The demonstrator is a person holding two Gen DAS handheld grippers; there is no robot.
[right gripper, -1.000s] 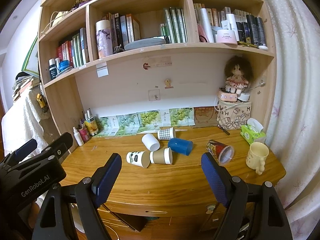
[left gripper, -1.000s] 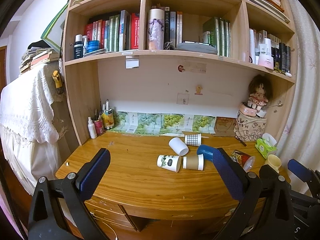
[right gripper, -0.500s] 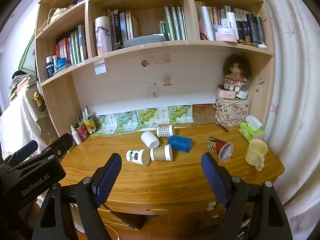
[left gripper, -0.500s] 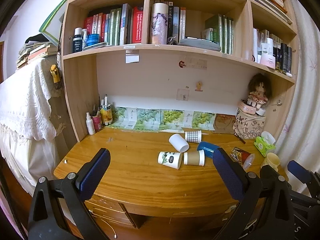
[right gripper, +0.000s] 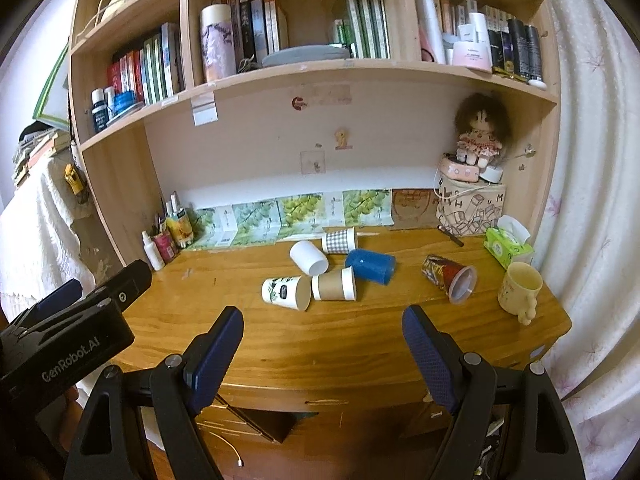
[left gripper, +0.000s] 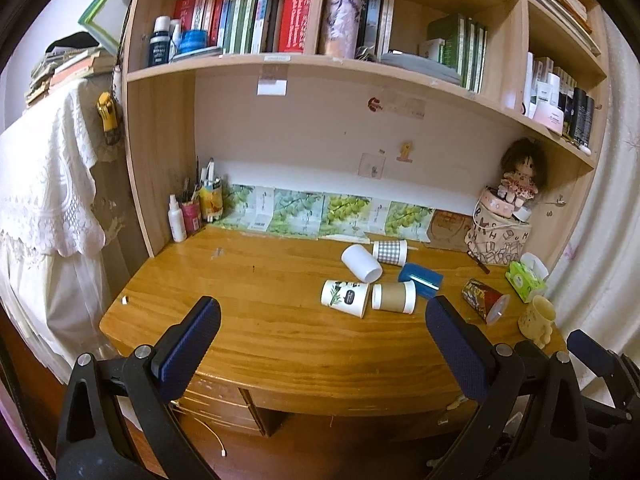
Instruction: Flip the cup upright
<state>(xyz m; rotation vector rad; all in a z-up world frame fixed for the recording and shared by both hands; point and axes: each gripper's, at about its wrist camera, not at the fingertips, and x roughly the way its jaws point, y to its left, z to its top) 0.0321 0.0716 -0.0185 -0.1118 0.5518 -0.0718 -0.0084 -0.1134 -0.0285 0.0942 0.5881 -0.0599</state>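
Note:
Several cups lie on their sides on the wooden desk (left gripper: 260,332): a white leaf-print cup (left gripper: 345,298) (right gripper: 287,293), a brown cup (left gripper: 394,297) (right gripper: 334,284), a plain white cup (left gripper: 361,263) (right gripper: 309,257), a checked cup (left gripper: 389,252) (right gripper: 339,240), a blue cup (left gripper: 420,275) (right gripper: 370,266) and a red patterned cup (left gripper: 484,300) (right gripper: 448,277). My left gripper (left gripper: 323,346) is open and empty, in front of the desk edge. My right gripper (right gripper: 323,354) is open and empty, also short of the desk.
A yellow mug (right gripper: 519,293) stands upright at the desk's right end beside a green tissue pack (right gripper: 506,242). A patterned bag with a doll (right gripper: 472,204) sits at the back right. Bottles and a pen holder (left gripper: 192,212) stand at the back left. Shelves hang above.
Both grippers have tilted down and shifted slightly, so the desk and cups sit a little higher and nearer in view. Both grippers stay open. The cups have not moved.

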